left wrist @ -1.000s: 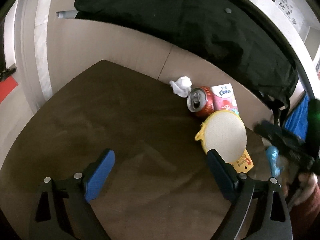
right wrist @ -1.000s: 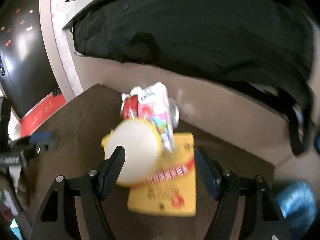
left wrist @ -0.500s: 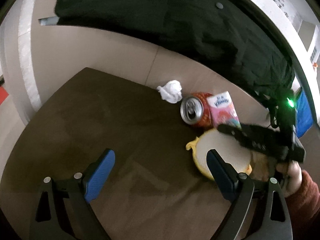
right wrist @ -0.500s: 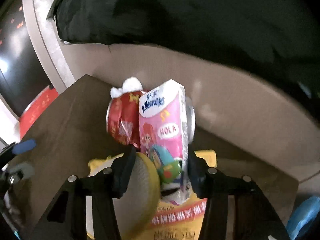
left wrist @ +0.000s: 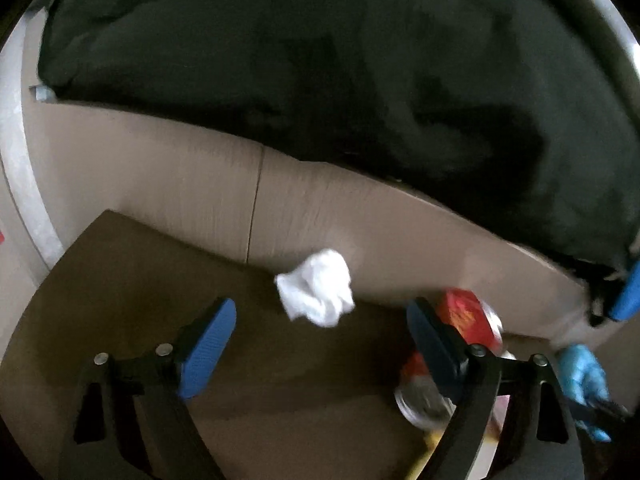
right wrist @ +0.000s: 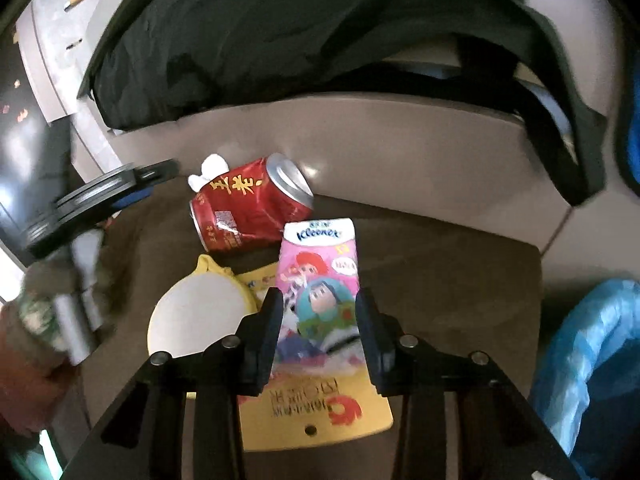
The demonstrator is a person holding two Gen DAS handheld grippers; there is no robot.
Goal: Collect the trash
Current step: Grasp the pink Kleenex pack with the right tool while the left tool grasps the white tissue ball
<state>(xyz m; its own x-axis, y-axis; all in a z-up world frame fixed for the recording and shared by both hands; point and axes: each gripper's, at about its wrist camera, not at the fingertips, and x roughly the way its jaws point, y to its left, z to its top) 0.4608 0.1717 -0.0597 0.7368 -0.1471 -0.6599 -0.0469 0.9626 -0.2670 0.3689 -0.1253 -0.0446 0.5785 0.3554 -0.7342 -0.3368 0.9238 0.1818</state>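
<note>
Partly hidden behind the left tool's (left wrist: 320,344) right finger at lower right of the left wrist view, a blurred red can (left wrist: 466,320); its wide-open jaws frame a crumpled white tissue (left wrist: 316,288) on the brown bench (left wrist: 120,280). Centre-frame in the right wrist view, the right tool (right wrist: 318,308) pinches a glossy pink Kleenex pack (right wrist: 320,276), covering a yellow card (right wrist: 316,412).

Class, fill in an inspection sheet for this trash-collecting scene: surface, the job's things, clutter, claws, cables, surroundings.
Surface: brown table.
Job's things: pink Kleenex pack; red can on its side; crumpled tissue; yellow packet; round yellow lid.
Clutter: nothing seen.
Claws: right claw closed on the Kleenex pack; left claw open near the tissue.
Cables: nothing seen.
Surroundings: black cloth, blue bag.
</note>
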